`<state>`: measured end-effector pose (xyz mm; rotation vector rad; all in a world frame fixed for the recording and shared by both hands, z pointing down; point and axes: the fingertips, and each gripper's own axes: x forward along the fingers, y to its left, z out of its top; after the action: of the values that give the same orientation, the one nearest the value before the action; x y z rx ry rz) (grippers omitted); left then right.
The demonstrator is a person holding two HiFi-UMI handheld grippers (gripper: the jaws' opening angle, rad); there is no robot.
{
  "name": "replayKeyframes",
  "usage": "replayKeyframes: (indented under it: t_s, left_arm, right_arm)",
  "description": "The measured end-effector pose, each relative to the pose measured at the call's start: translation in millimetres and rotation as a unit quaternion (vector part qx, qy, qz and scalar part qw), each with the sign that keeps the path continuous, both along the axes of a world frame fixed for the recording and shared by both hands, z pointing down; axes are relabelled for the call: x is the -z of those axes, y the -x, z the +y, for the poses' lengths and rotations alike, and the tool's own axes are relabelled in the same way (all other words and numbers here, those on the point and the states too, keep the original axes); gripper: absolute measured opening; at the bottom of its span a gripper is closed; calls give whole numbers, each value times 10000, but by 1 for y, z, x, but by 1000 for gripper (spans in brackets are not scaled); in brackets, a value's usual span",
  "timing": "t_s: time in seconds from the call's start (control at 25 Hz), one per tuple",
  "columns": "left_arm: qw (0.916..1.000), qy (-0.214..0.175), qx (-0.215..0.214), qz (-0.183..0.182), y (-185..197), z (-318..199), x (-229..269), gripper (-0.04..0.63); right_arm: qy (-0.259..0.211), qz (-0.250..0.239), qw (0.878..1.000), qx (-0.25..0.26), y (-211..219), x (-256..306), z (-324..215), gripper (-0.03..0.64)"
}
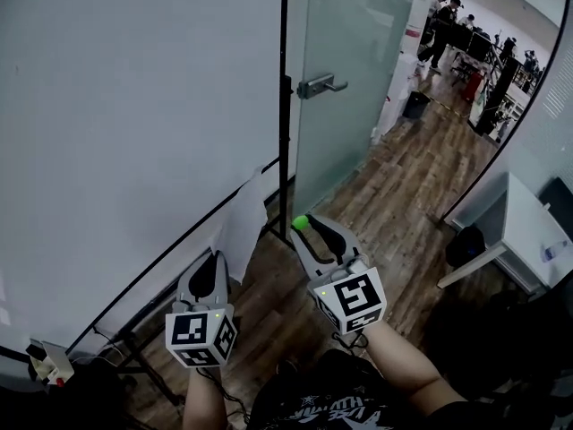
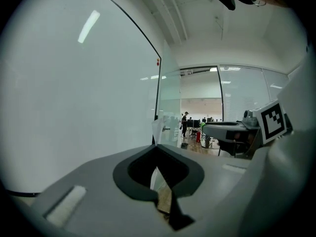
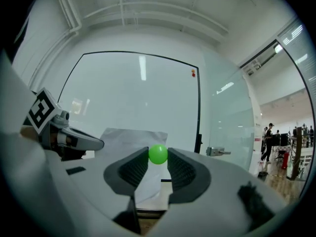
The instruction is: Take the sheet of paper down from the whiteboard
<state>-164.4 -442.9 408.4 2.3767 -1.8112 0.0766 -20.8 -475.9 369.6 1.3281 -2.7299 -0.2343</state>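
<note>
The white sheet of paper (image 1: 243,227) is off the whiteboard (image 1: 125,133) and sticks up edge-on from my left gripper (image 1: 218,258), which is shut on its lower edge. In the left gripper view the sheet (image 2: 157,130) rises past the closed jaws of the left gripper (image 2: 158,151). My right gripper (image 1: 303,226) is just to the right of the paper, shut on a small green ball (image 1: 300,223). The right gripper view shows the ball (image 3: 158,154) pinched at the tips of the right gripper (image 3: 158,158), with the paper (image 3: 129,138) and left gripper (image 3: 74,142) behind.
A frosted glass door with a metal handle (image 1: 320,85) stands right of the whiteboard's black frame. A white table (image 1: 528,231) is at the right over wooden floor. A small box (image 1: 54,363) sits by the board's stand. People stand far down the corridor.
</note>
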Motion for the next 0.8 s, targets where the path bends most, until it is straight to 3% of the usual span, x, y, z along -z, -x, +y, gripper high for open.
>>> replayKeyframes:
  t_s: [0.32, 0.8]
  left_arm:
    - [10000, 8, -62, -36, -38, 21, 4, 11]
    - [9998, 174, 84, -54, -115, 118, 6, 11]
  right_arm:
    - [19, -56, 10000, 70, -29, 4, 20, 130]
    - [192, -168, 9993, 291, -110, -3, 117, 130]
